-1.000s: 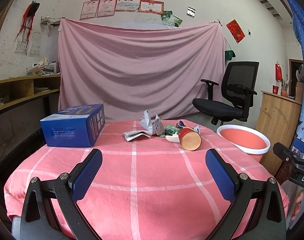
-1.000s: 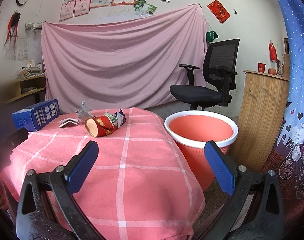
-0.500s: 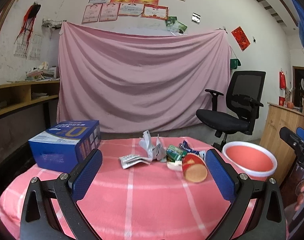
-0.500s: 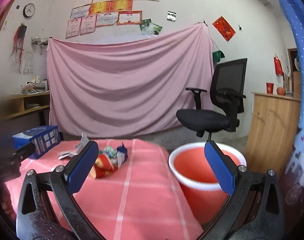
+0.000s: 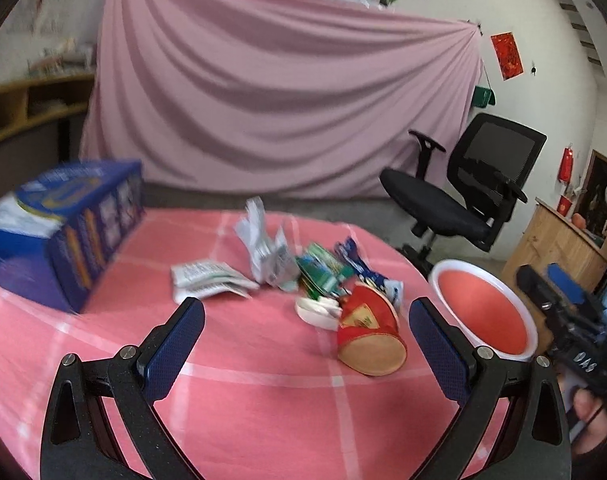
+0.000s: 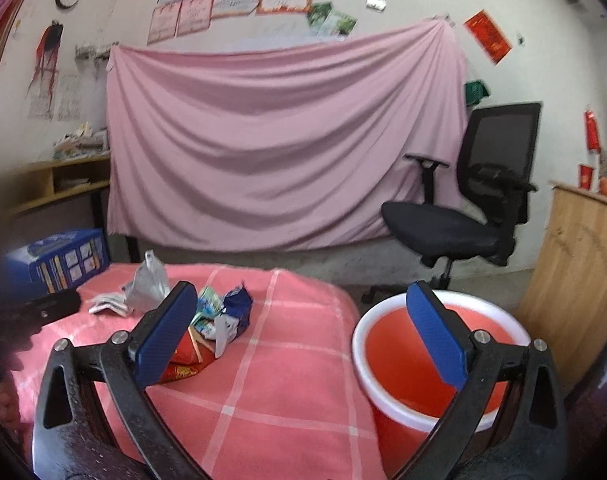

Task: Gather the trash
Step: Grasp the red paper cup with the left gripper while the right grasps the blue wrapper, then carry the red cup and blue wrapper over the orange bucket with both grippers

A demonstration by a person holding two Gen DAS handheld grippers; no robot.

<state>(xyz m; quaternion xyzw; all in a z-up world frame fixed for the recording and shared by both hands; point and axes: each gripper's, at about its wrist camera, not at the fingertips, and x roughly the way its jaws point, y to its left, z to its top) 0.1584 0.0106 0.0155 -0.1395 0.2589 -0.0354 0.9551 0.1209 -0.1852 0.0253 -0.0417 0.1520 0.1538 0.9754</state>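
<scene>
Both grippers now nearer the litter. Left to right: blue box (image 5: 63, 232); left gripper (image 5: 306, 348), jaws wide apart, empty; wrapper pile (image 5: 303, 268) and tipped red cup (image 5: 369, 332) on counter (image 5: 243, 400); right gripper (image 6: 303, 336), jaws wide, empty; red bin (image 6: 423, 364) beside counter.

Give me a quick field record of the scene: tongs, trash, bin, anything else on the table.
left tongs: open, empty, over the table
right tongs: open, empty
trash pile: wrappers, papers and a tipped red paper cup on the pink checked tablecloth
bin: red basin with white rim beside the table, nothing visible inside
other: blue box at the table's left
</scene>
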